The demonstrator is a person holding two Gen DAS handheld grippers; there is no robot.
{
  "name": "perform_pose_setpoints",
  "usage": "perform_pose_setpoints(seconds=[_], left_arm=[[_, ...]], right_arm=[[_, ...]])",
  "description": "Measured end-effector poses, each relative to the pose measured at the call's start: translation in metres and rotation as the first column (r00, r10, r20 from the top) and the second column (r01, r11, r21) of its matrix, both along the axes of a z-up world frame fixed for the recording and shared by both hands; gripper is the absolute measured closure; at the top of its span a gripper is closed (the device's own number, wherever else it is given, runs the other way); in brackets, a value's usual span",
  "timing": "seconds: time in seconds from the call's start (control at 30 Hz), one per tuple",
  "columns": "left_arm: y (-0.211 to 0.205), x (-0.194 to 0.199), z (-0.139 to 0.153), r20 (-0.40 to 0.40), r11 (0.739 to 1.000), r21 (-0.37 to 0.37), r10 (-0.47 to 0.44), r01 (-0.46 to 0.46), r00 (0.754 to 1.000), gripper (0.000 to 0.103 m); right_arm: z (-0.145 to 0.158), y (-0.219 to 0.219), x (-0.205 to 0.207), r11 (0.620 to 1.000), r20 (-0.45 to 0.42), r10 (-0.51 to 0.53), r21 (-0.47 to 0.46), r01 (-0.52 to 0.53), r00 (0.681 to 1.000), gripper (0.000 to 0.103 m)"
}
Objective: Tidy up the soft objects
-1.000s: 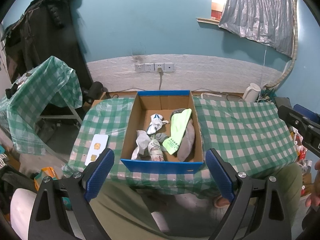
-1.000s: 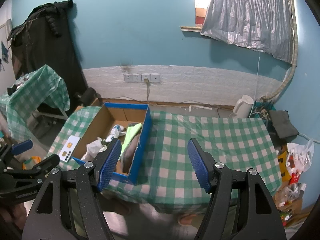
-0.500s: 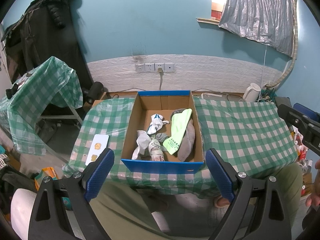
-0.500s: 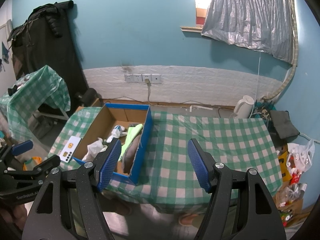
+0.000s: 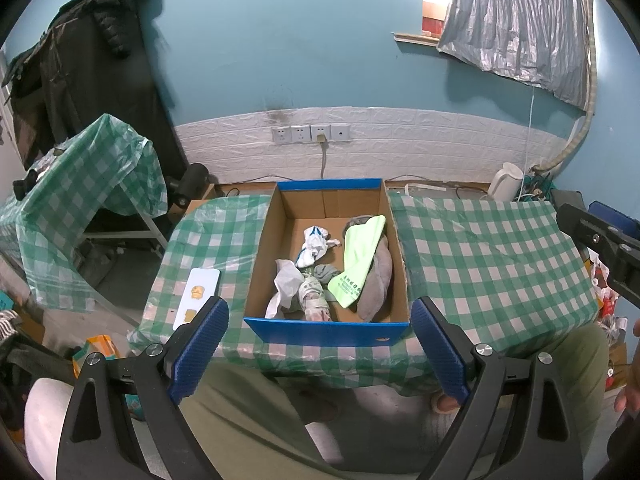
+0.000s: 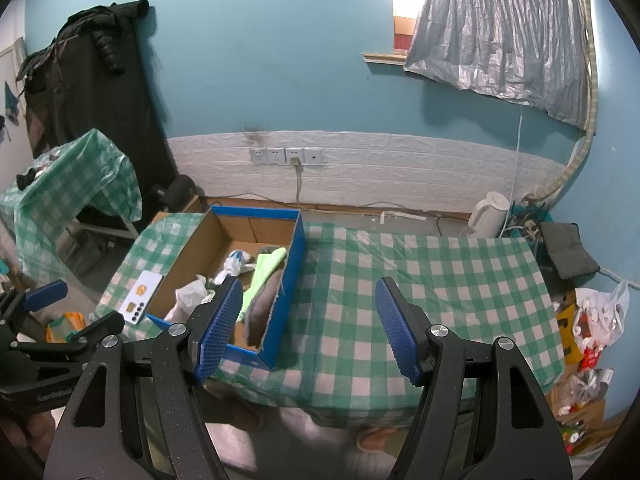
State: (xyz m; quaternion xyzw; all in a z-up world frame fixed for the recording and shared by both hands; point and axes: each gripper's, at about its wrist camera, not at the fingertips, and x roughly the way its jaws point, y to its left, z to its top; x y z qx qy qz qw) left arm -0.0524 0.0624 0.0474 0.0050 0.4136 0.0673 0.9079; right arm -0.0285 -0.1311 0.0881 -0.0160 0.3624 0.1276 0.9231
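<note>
Nothing moved: one box, two empty tongs spread.

In the right wrist view the blue wall of the box hides most of the grey cloth and the lower part of the green cloth. One blue finger of the right gripper covers the small clothes at the near end of the box. The left gripper is cut off by the left edge. In the left wrist view the print on the green cloth is too small to read, and the right gripper is cut by the right edge.
</note>
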Motion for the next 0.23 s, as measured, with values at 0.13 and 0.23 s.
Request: perform_pose_setpoints(seconds=[0.13, 0.23], left_arm=[[0.0011, -0.0013, -0.0001, 0.012, 1.0, 0.005, 0.003, -0.003, 1.0, 0.009], [0.0019, -0.0025, -0.0007, 0.014, 1.0, 0.011, 0.003, -0.003, 1.0, 0.009]], right_arm=[[-0.0001, 0.0, 0.0, 1.0, -0.002, 0.0, 0.001, 0.0, 1.0, 0.035], [-0.0001, 0.0018, 0.0005, 1.0, -0.004, -0.002, 0.0, 0.002, 1.0, 0.035]])
